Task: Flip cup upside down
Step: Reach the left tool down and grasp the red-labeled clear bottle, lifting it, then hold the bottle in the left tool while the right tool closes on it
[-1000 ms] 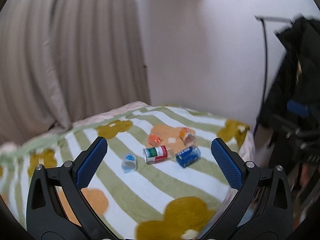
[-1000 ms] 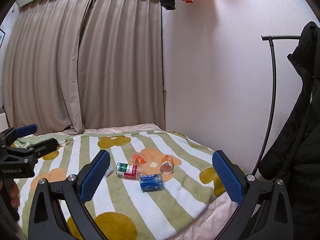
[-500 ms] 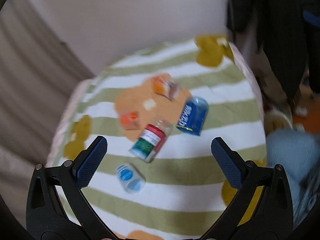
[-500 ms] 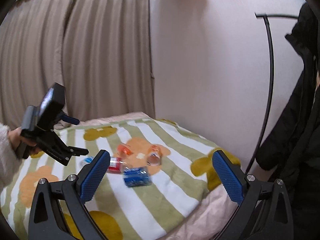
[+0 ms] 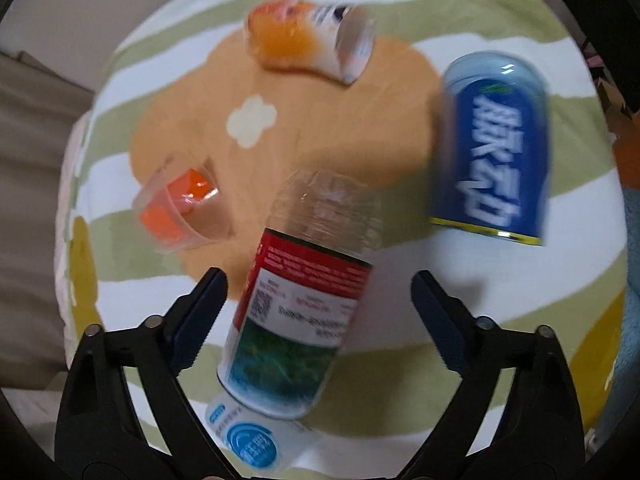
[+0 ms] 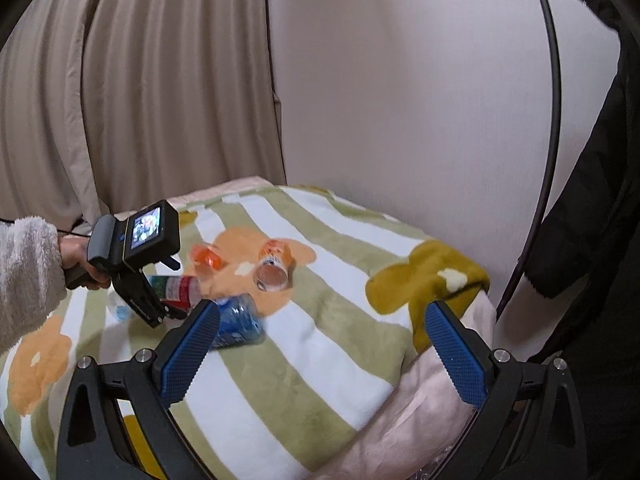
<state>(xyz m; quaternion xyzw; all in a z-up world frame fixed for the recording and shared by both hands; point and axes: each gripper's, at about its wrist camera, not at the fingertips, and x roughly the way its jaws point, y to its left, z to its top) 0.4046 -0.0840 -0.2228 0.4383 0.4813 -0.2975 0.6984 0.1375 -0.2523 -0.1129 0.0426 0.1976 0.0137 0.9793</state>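
A clear plastic cup with a red, white and green label lies on its side on the striped blanket. My left gripper is open, its fingers on either side of this cup without touching it. The cup also shows in the right wrist view, partly behind the left gripper. A small clear cup with orange inside, an orange-and-white cup and a blue cup also lie on their sides. My right gripper is open and empty, above the blanket's near side.
A small blue-and-white cup lies under the labelled cup's near end. The bed edge with pink sheet drops off at the right. A black coat hangs on a rack at right. Curtains and a wall stand behind.
My left gripper has swung down and moved close over the cups, now straddling the red-and-green labelled cup. My right gripper has shifted slightly and stays back.
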